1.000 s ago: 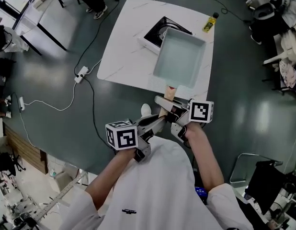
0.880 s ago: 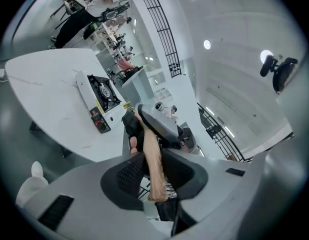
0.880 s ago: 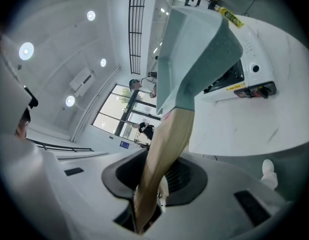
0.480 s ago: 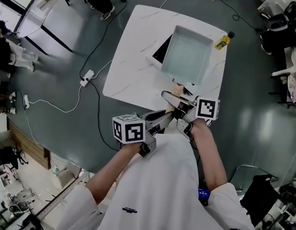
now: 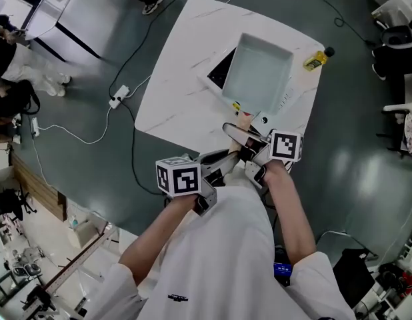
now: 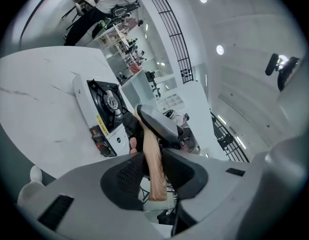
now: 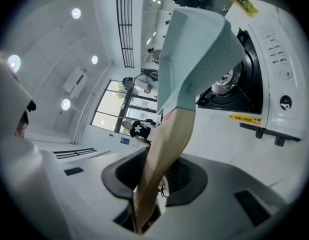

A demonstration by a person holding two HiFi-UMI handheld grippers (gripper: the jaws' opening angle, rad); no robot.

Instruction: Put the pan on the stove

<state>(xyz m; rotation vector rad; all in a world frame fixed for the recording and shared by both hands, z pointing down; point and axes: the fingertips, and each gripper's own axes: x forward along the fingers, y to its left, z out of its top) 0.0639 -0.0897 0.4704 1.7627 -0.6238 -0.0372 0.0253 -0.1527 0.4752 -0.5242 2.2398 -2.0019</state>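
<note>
A pale green rectangular pan (image 5: 259,69) hangs over the portable gas stove (image 5: 219,73) on the white table (image 5: 176,79). It hides most of the burner. Its wooden handle (image 5: 244,120) points back toward me. My right gripper (image 5: 243,133) is shut on the handle nearer the pan. My left gripper (image 5: 226,157) is shut on the handle's end. In the left gripper view the handle (image 6: 153,169) runs between the pads, and the stove (image 6: 102,104) lies beyond it. In the right gripper view the pan (image 7: 194,49) sits above the black burner (image 7: 229,79). Whether they touch I cannot tell.
A yellow bottle (image 5: 315,60) lies on the table's far right corner, beside the stove. The stove's white control panel (image 5: 283,100) shows to the right of the pan. A power strip and cables (image 5: 117,99) lie on the floor to the left.
Both grippers have carried the pan forward and a little lower, from beside the burner to over it. The stove shows less than before.
</note>
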